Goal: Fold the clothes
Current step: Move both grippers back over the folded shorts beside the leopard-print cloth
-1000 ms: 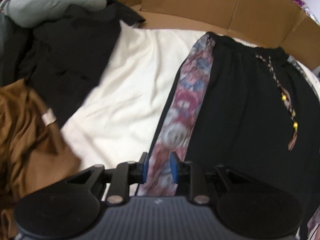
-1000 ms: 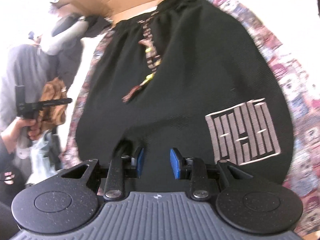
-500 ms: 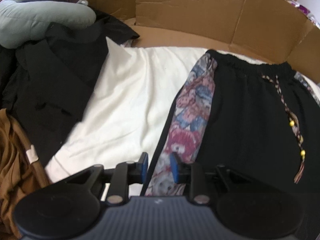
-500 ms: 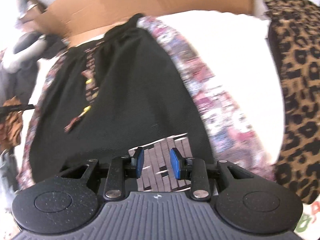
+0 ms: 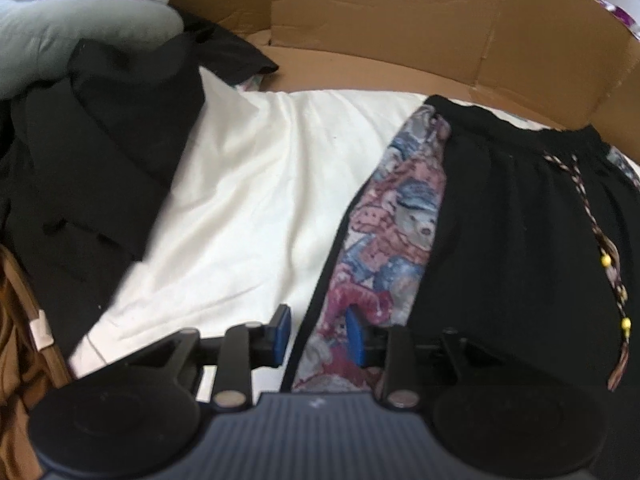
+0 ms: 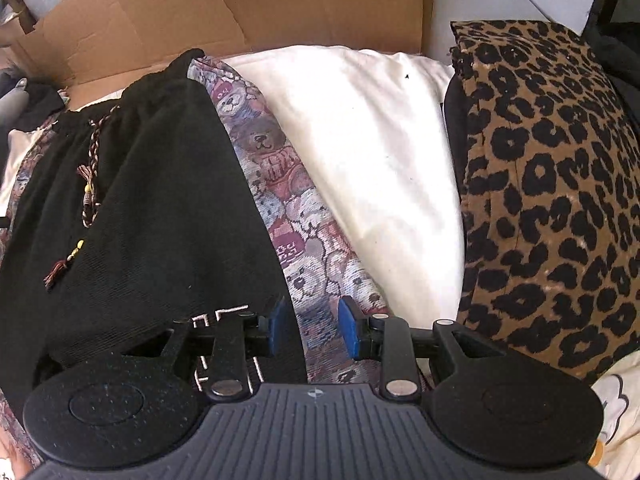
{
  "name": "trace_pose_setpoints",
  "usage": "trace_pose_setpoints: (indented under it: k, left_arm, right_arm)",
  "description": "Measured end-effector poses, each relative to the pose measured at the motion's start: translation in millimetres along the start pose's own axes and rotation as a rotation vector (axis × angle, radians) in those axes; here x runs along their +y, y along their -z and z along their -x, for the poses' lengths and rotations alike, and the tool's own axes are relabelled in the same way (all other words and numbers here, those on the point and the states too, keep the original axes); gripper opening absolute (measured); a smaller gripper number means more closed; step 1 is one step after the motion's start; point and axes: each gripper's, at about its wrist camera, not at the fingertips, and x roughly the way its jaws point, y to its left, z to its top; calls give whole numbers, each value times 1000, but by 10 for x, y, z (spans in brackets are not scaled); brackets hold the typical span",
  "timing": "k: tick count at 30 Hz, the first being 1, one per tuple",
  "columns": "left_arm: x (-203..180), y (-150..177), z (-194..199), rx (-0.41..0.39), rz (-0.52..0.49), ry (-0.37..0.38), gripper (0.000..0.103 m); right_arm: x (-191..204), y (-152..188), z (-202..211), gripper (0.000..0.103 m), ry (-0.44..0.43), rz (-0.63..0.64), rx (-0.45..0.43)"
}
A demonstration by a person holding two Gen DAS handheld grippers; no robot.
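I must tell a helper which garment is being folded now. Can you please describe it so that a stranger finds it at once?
Find the white sheet in front of the cardboard wall. In its middle lie black shorts, flat, left of the leopard-print cloth. Only they have teddy-bear patterned side panels and a braided drawstring with yellow beads.

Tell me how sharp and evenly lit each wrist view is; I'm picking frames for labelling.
Left wrist view: soft and slightly smeared, the black jacket loses detail in shadow, the white sheet looks washed out. Right wrist view: crisper, the shorts show their weave, the leopard cloth is clear. Both bend straight cardboard edges into curves.
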Motion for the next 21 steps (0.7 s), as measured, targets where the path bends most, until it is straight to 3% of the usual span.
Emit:
trace_pose_setpoints:
  k: [6, 7, 9, 12, 15, 21]
  left_arm:
    - [14, -4, -77, -16, 18, 2, 31]
    - [3, 2, -75, -26, 22, 5, 29]
    - [-26, 8, -68, -45, 23, 14, 14]
    - [-76, -6, -41, -61, -12, -16, 7]
    - [-54, -46, -5, -126, 46, -38, 5]
    - [-30, -59, -25, -152, 67, -47, 5]
  right_arm:
    - [-44, -30, -29, 36, 9, -1, -8]
    - [-55, -32, -30, 36, 12, -3, -10]
    - [-82, -43, -35, 36, 18, -9, -14]
    - [-125, -68, -47, 36, 25, -14, -23]
    - [-163, -91, -68, 36, 37, -11, -26]
    - [-260, -148, -123, 36, 55, -21, -34]
